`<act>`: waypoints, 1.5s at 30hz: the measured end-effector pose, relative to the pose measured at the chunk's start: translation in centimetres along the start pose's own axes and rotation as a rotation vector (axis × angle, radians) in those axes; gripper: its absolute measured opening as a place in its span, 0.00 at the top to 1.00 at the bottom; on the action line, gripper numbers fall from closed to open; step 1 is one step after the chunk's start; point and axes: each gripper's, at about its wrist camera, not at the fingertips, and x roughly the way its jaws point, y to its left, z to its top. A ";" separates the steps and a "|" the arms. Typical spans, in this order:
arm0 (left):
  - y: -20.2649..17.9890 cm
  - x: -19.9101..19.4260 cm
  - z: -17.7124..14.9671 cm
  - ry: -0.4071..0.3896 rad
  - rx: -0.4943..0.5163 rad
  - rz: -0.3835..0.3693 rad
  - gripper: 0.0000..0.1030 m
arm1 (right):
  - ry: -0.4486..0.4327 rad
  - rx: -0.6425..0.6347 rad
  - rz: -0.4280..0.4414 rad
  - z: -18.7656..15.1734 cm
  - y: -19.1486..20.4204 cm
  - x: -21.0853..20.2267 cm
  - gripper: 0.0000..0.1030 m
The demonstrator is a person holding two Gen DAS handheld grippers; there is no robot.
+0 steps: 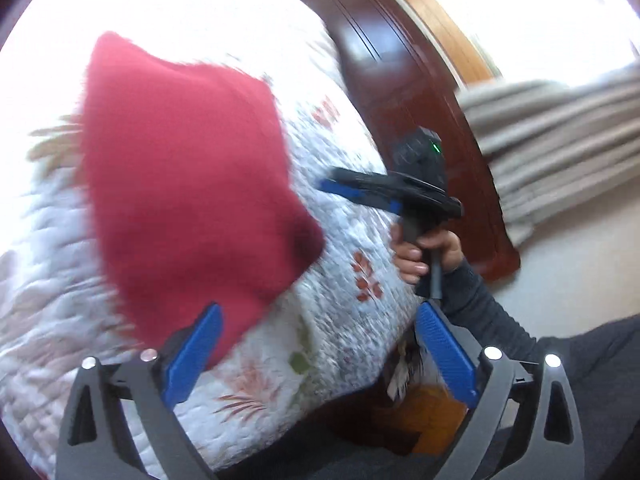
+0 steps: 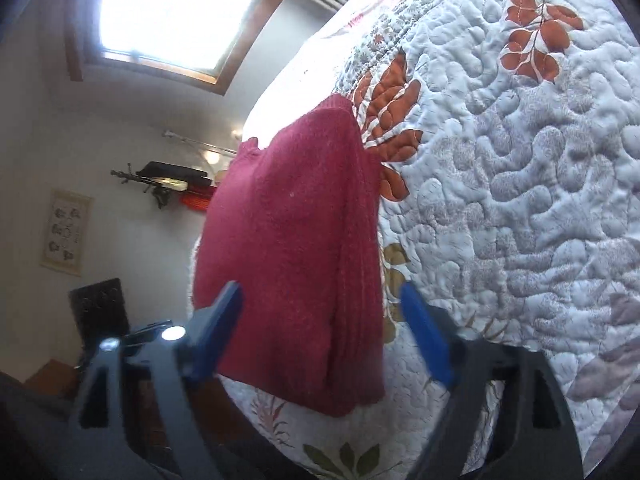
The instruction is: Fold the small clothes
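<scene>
Folded dark red knit garment (image 2: 292, 256) lay on floral quilted bed (image 2: 520, 200), left hand-held gripper (image 1: 320, 354) wide, right hand-held gripper (image 2: 320, 332) wide, both gripped nothing

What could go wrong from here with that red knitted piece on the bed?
1. The folded red garment lies near the quilt's edge, so a nudge might slide it off the bed.
2. Both the left gripper and the right gripper are open and gripping nothing; closing on only the top layer could undo the fold.
3. The left wrist view is blurred, suggesting fast motion that could cause a misplaced grab.
</scene>
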 end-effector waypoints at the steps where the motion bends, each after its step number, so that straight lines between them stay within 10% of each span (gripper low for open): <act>1: 1.7 -0.7 -0.1 -0.026 -0.058 -0.004 0.04 | 0.030 0.030 0.067 1.0 -0.6 0.5 0.06; 7: 7.8 -0.3 -0.3 -0.081 -0.288 -0.121 0.04 | 0.180 0.177 0.254 6.3 -4.9 5.3 0.06; 15: 10.0 4.1 -0.3 -0.014 -0.362 -0.229 0.04 | 0.298 0.127 0.255 9.0 -3.9 9.9 0.06; 28: 11.2 7.3 -0.1 0.007 -0.433 -0.295 0.04 | 0.238 0.123 0.295 10.1 -1.7 12.2 0.06; 31: 10.2 8.4 0.5 0.023 -0.419 -0.288 0.05 | 0.228 0.061 0.244 9.9 0.0 12.0 0.21; 33: 9.6 8.9 0.8 0.036 -0.406 -0.303 0.17 | 0.218 0.072 0.256 10.0 -0.2 11.6 0.46; 35: 10.1 9.6 0.7 0.063 -0.445 -0.317 0.56 | 0.192 0.065 0.257 10.0 0.0 10.8 0.56; 45: 9.4 5.6 0.3 0.042 -0.406 -0.322 0.70 | 0.121 -0.017 0.229 9.4 7.3 8.8 0.61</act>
